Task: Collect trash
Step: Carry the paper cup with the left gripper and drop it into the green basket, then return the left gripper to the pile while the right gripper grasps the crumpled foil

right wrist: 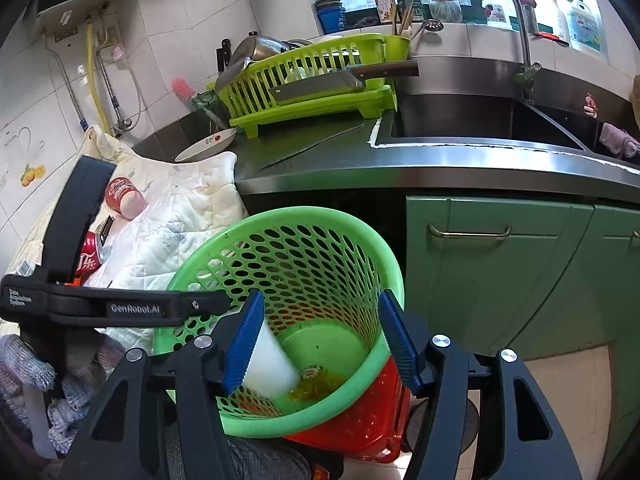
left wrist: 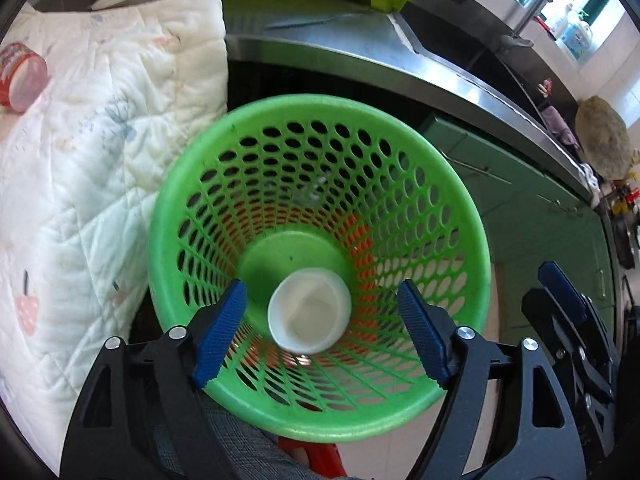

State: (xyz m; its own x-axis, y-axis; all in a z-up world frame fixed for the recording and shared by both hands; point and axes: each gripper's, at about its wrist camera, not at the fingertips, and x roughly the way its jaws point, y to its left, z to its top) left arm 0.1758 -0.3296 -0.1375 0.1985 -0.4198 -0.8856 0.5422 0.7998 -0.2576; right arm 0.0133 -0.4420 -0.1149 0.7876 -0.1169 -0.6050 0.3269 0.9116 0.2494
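Left tongs (left wrist: pixel 320 332) and right tongs (right wrist: pixel 320 340) are held spread wide and empty above the mouth of the green basket (left wrist: pixel 456 208), side by side and angled downward. A white cup (left wrist: pixel 308 316) is seen on the basket floor, upright in the left wrist view. Left of the basket, a quilted cloth (left wrist: pixel 100 128) is draped, with a red cup (right wrist: pixel 124 198) and a red can (right wrist: pixel 90 256) lying on it. Behind the basket, the tabletop (right wrist: pixel 340 156) carries a dish rack (right wrist: pixel 312 88) beside the sink (right wrist: pixel 460 120).
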